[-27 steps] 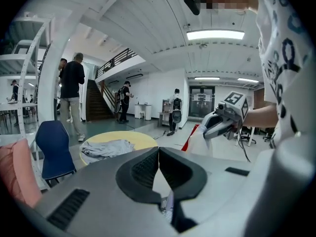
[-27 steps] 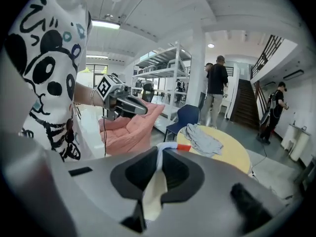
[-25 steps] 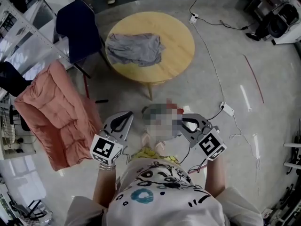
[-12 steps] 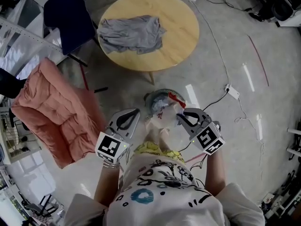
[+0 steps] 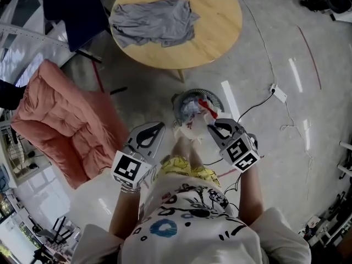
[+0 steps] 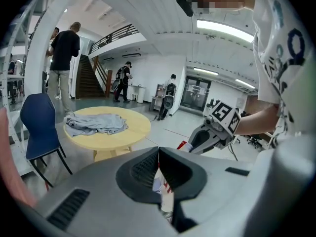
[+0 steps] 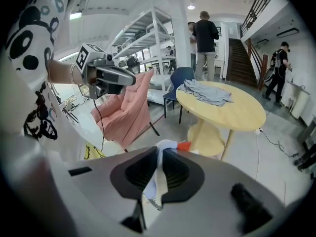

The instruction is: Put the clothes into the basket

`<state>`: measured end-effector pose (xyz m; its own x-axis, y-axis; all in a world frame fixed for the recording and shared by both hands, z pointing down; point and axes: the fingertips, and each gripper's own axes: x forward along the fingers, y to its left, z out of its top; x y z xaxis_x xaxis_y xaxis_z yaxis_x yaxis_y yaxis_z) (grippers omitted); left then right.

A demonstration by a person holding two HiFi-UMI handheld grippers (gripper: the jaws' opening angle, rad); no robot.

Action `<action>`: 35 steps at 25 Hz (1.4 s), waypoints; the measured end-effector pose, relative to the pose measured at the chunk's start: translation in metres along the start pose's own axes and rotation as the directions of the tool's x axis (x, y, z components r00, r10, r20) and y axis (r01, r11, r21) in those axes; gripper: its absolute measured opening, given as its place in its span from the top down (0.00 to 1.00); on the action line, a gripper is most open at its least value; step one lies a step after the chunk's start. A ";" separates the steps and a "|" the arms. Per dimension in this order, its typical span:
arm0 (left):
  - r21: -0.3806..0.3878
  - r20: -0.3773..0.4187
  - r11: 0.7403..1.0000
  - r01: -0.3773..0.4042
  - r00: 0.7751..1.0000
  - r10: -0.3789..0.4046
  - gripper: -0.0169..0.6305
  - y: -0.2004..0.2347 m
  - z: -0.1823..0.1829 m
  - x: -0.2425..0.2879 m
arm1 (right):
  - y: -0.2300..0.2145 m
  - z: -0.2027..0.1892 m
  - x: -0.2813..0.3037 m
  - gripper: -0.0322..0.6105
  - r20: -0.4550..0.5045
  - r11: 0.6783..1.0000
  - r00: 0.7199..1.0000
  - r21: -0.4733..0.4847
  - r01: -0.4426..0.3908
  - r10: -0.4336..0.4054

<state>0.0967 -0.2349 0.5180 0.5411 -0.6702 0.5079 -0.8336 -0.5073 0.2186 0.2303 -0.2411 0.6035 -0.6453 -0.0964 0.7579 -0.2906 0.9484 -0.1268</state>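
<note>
Holding one white printed garment (image 5: 191, 128) between both my grippers, over the floor basket (image 5: 219, 100).
Round wooden table (image 5: 214, 26) ahead carries a grey garment (image 5: 154, 21); a pink cushioned chair (image 5: 60, 125) stands to my left. My left gripper (image 5: 159, 128) and right gripper (image 5: 211, 126) each have their fingers clamped shut on the white cloth, which hangs between them above the basket's rim.

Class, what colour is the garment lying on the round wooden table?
Plain grey. The grey garment shows best in the head view.
</note>
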 end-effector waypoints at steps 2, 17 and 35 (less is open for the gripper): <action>-0.004 -0.006 1.000 0.002 1.000 -0.002 0.95 0.000 -0.005 0.001 | 0.000 -0.006 0.006 0.88 -0.022 1.000 1.000 0.004 0.008 -0.008; -0.051 -0.063 0.998 0.045 0.997 -0.048 0.95 0.003 -0.037 0.024 | -0.013 -0.043 0.041 0.88 -0.094 0.996 0.996 0.084 0.020 -0.012; -0.032 -0.197 0.993 0.115 0.973 -0.119 0.95 0.023 -0.158 0.116 | -0.027 -0.130 0.124 0.88 -0.134 0.984 0.991 0.173 0.050 -0.027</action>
<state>0.1226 -0.2383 0.7138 0.6040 -0.4854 0.6321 -0.7689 -0.5635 0.3021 0.2505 -0.2391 0.7840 -0.5367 -0.0806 0.8399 -0.4403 0.8759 -0.1973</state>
